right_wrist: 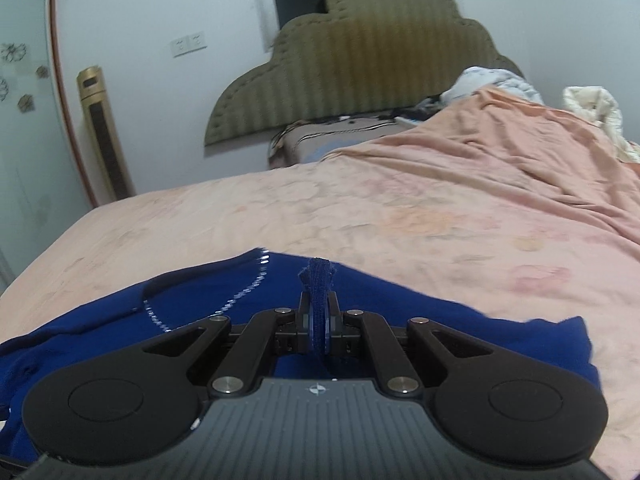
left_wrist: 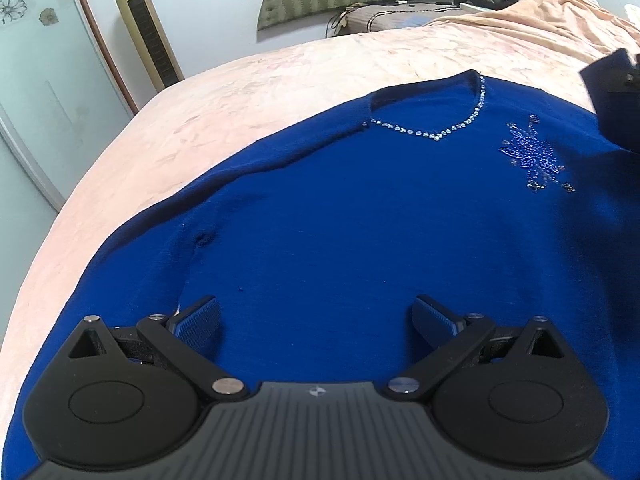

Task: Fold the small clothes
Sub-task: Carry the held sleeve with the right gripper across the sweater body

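A royal-blue sweater (left_wrist: 340,220) lies spread on the bed, its V neckline (left_wrist: 436,134) trimmed with rhinestones and a beaded flower (left_wrist: 534,158) on the chest. My left gripper (left_wrist: 316,320) hovers open just above the sweater's lower body, with nothing between its fingers. My right gripper (right_wrist: 318,316) is shut on a pinched ribbed edge (right_wrist: 318,280) of the blue sweater (right_wrist: 400,304), lifting it over the garment. That gripper also shows as a dark shape (left_wrist: 612,96) at the right edge of the left wrist view.
The sweater lies on a pink bedspread (left_wrist: 240,92) that extends beyond it (right_wrist: 400,216). A padded olive headboard (right_wrist: 360,68), pillows and bunched bedding (right_wrist: 520,128) lie at the far end. A gold tower fan (left_wrist: 144,28) stands beside the bed's left edge, by a glass door (left_wrist: 36,80).
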Tool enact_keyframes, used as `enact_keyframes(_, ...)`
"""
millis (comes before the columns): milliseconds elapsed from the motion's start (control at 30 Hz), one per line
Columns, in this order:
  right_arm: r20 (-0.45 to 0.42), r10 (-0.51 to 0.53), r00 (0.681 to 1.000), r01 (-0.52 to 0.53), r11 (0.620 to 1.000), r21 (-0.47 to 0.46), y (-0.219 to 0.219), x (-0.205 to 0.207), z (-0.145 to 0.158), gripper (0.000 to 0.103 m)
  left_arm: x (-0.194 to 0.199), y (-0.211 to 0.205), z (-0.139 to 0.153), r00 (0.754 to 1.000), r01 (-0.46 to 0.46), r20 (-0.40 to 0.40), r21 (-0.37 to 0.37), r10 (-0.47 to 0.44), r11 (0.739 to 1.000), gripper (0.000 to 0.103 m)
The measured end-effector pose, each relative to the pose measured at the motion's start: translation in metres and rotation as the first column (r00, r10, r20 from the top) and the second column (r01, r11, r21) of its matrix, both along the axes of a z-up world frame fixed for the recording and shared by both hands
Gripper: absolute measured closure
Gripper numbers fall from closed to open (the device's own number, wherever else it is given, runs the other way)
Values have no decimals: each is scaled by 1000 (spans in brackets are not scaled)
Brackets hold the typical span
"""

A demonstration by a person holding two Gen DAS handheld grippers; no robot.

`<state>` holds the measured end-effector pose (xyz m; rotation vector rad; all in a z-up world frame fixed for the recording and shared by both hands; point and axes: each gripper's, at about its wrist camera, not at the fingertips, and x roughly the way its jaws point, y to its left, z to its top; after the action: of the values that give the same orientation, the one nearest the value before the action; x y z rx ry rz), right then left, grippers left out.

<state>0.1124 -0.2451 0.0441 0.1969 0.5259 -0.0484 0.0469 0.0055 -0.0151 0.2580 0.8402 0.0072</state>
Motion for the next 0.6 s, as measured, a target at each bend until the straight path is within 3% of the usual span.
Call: enact_keyframes(600, -40, 148, 988, -149, 989, -16, 98, 51, -7, 94, -2, 41, 4, 999, -42, 29, -17, 42, 999, 0)
